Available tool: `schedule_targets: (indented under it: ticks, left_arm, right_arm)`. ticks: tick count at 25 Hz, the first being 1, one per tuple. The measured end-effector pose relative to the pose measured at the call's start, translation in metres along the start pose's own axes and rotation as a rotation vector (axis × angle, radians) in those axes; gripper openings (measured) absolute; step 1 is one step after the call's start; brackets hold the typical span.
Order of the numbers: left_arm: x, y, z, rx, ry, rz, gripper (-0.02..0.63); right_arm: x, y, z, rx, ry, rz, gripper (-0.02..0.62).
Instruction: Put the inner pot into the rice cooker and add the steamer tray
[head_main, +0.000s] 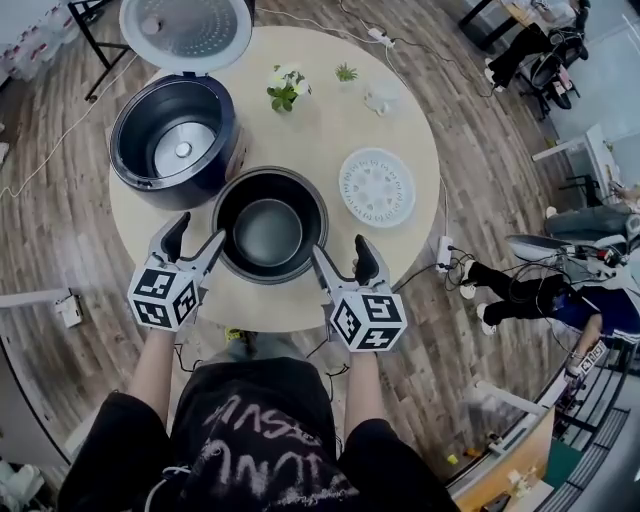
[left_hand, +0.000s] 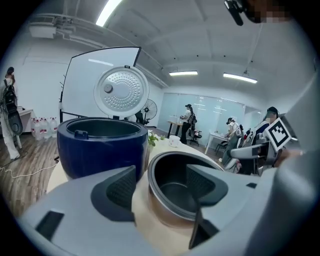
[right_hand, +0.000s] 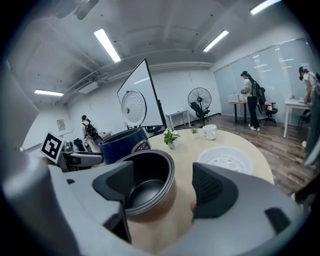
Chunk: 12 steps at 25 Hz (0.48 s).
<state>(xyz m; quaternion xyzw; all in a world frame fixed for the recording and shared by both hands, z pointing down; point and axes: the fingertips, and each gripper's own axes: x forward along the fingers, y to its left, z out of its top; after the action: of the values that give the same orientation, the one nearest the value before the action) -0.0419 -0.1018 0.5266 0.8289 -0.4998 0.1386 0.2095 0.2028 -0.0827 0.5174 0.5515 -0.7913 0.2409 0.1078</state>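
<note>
The inner pot (head_main: 268, 232) stands upright at the near edge of the round table (head_main: 320, 130). It has a dark inside, a grey metal rim and a coppery-brown outer wall. The dark blue rice cooker (head_main: 175, 140) sits to its far left with the lid raised. The white, perforated steamer tray (head_main: 377, 187) lies flat to its right. The left gripper (head_main: 197, 236) and right gripper (head_main: 340, 252) flank the pot. Both have their jaws spread wide and grip nothing.

Left claw (head_main: 198, 233), right claw (head_main: 340, 250), jaws apart
</note>
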Motion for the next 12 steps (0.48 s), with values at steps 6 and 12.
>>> schedule_targets:
  ticks: [6, 12]
  left_arm:
    - [0.023, 0.007, -0.021, -0.033, 0.069, 0.058, 0.322]
    - [0.041, 0.014, -0.039, -0.064, 0.116, 0.090, 0.320]
  right_arm:
    - [0.030, -0.004, -0.011, -0.033, 0.047, 0.032, 0.351]
    - [0.055, -0.006, -0.031, 0.026, 0.119, 0.075, 0.351]
